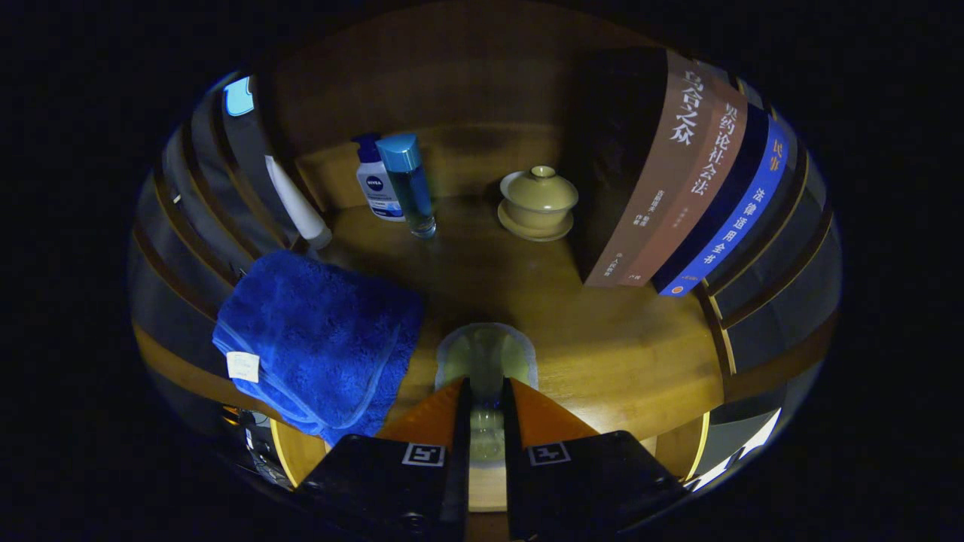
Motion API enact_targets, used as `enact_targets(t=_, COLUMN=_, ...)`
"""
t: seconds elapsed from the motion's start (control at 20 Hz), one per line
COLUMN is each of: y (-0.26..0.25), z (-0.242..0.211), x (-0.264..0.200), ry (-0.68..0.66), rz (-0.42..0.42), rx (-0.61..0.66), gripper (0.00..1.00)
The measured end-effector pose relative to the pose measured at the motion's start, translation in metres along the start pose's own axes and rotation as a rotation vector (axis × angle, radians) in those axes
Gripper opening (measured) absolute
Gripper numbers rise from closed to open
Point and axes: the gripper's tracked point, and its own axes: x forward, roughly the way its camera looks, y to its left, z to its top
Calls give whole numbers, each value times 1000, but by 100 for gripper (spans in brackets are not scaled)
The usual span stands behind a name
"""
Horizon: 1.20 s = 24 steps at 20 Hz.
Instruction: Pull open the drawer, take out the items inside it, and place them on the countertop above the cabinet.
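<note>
My gripper [486,385] is shut on a pale yellow-green translucent pouch [486,352] with a white rim. The pouch sticks out ahead of the fingertips and also shows in the narrow gap between the fingers. It hangs over the front part of the wooden countertop [617,361]; I cannot tell whether it touches the wood. A folded blue towel [316,339] lies on the countertop just left of the fingers, with its near corner hanging over the front edge.
At the back stand a white pump bottle [374,184], a blue-capped clear bottle [410,184] and a leaning white tube [296,199]. A lidded yellow tea bowl on a saucer [538,199] sits right of them. Upright books [678,173] fill the right side.
</note>
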Motion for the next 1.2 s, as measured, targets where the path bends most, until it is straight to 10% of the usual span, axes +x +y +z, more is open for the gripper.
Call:
enact_targets(t=0.15, y=6, z=-2, x=2, ry=-7, rz=24, rx=-36, gripper=27)
enact_targets(t=0.5, y=4, z=-5, x=-5, ry=-34, rz=-5, rx=-43, gripper=100)
enact_targets(t=1.2, y=3, z=-48, x=-125, ry=-428, rz=67, rx=-49, gripper=100)
